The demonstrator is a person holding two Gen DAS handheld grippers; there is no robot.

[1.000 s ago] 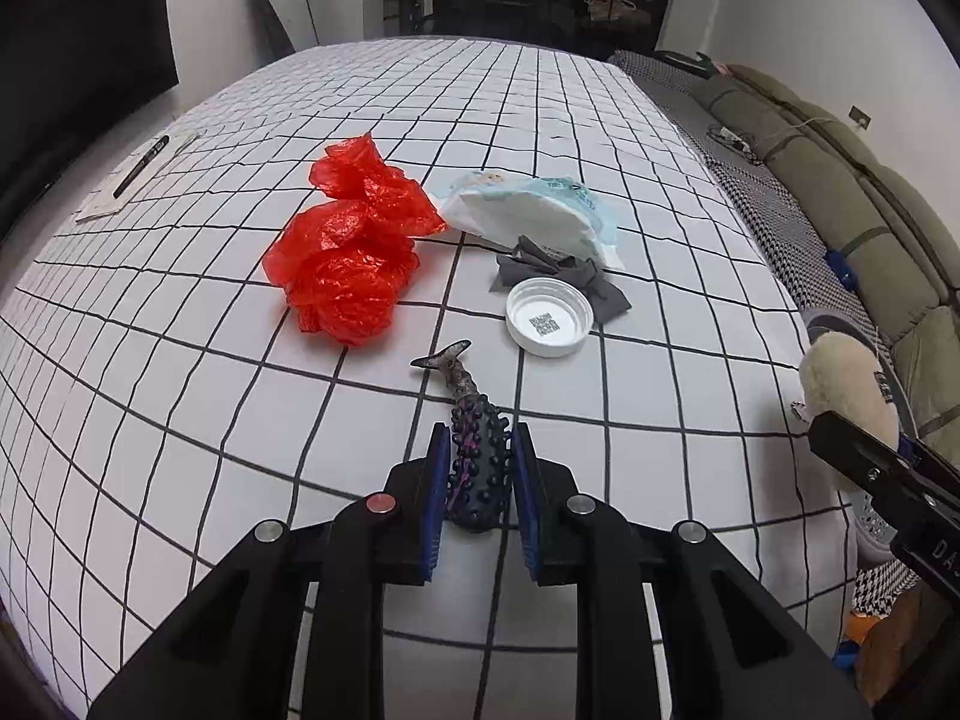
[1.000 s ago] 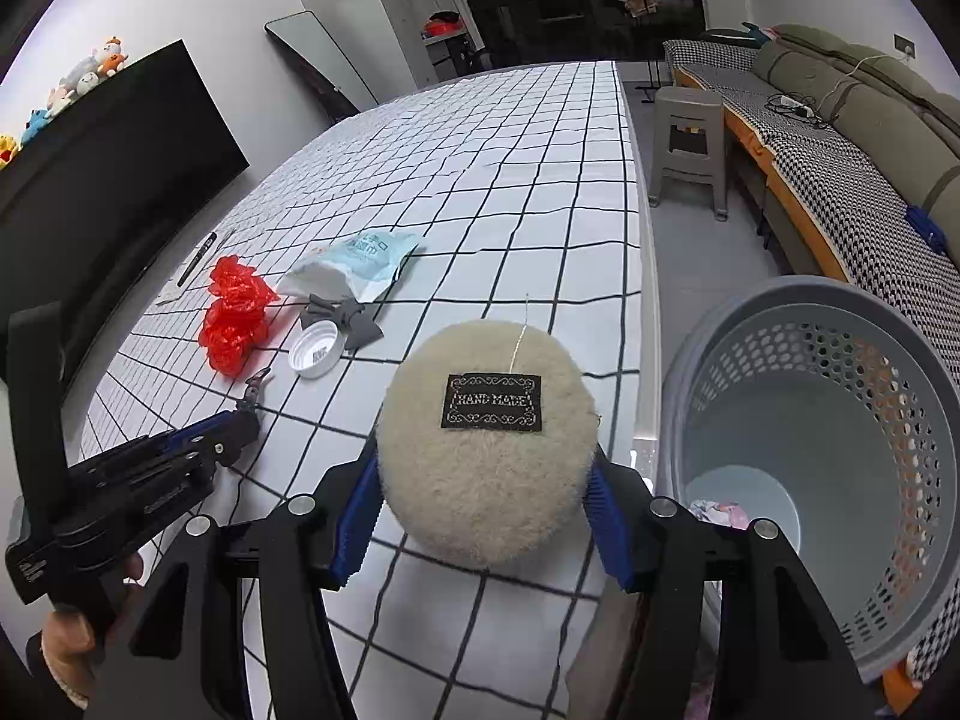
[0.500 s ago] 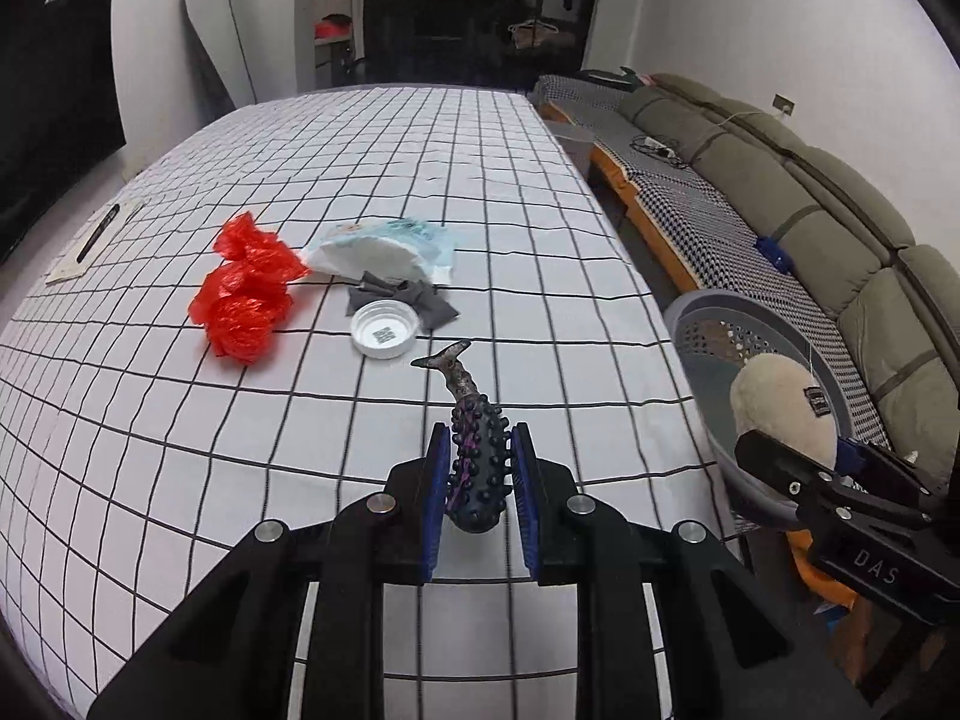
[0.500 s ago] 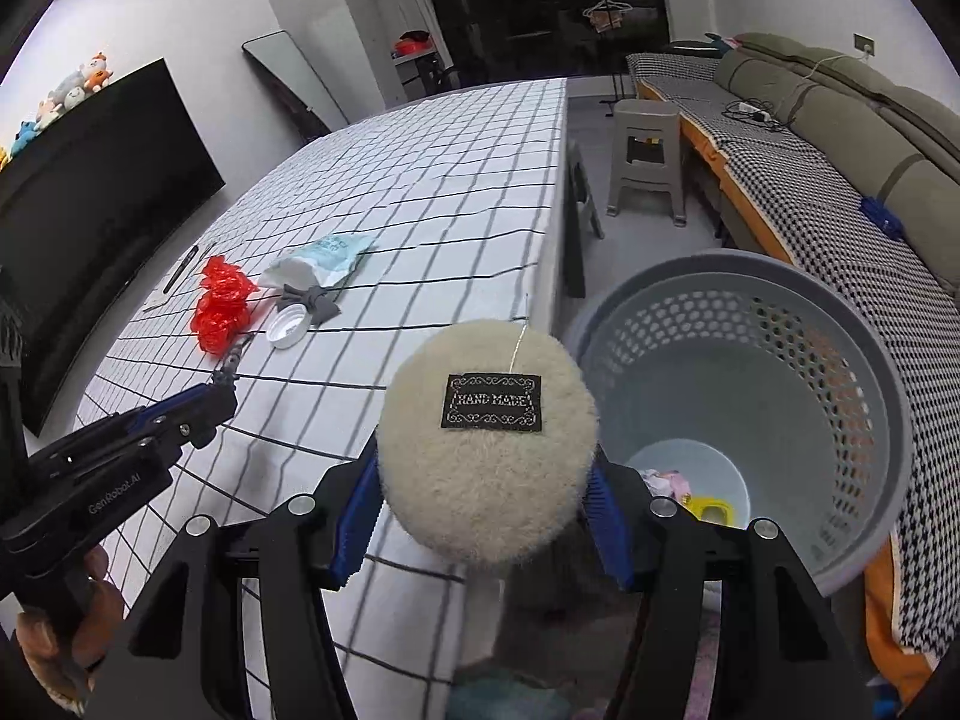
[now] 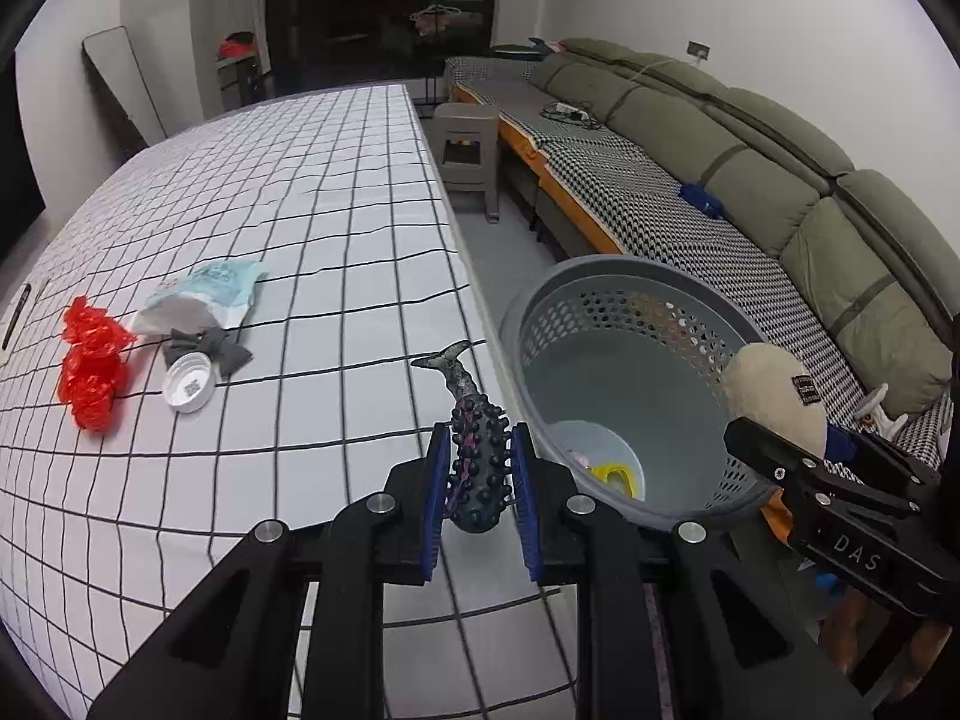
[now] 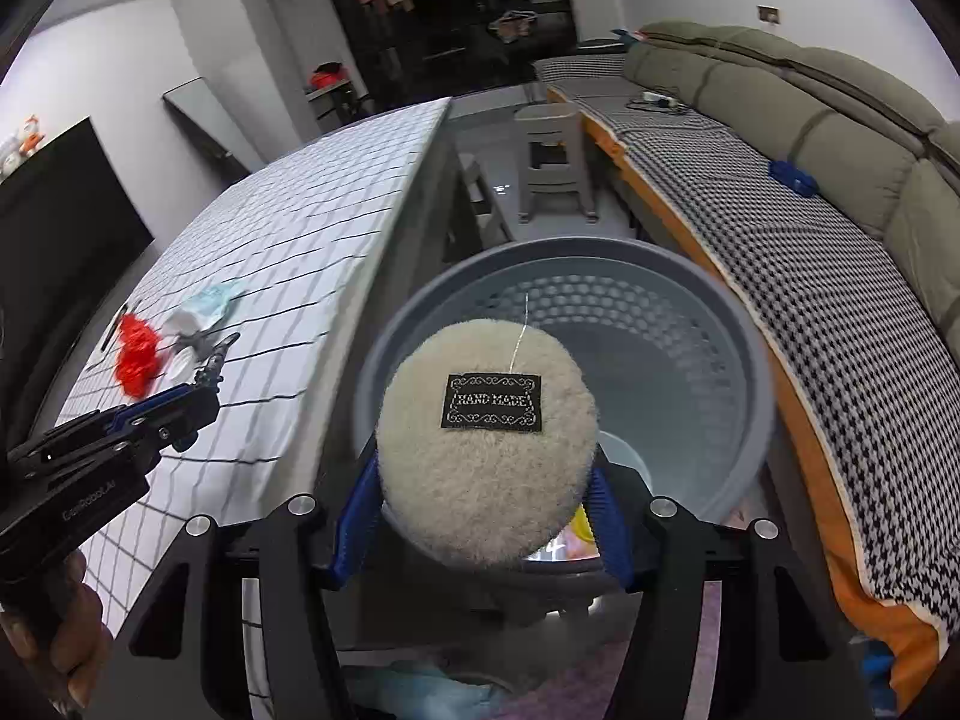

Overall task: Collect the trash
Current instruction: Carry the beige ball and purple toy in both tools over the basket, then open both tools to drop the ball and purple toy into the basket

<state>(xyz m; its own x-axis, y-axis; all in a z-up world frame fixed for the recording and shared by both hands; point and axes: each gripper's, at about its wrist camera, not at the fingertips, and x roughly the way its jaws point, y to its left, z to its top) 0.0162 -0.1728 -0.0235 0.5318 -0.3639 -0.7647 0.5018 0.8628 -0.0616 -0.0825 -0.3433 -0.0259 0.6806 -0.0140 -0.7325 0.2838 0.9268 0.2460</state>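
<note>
While four pieces lie on your tabletop – one red plastic wad, one wrapper, one grey scrap, one white cap – your left gripper jaws clench one knobbly fish toy and your right gripper jaws grasp one fluffy pad over one basket

Cream fuzzy pad; grey basket; red bag; black-gridded white tablecloth.

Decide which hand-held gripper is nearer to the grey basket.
Right. The right hand-held gripper holds the fluffy pad over the grey basket; the left hand-held gripper is beside its rim.
</note>
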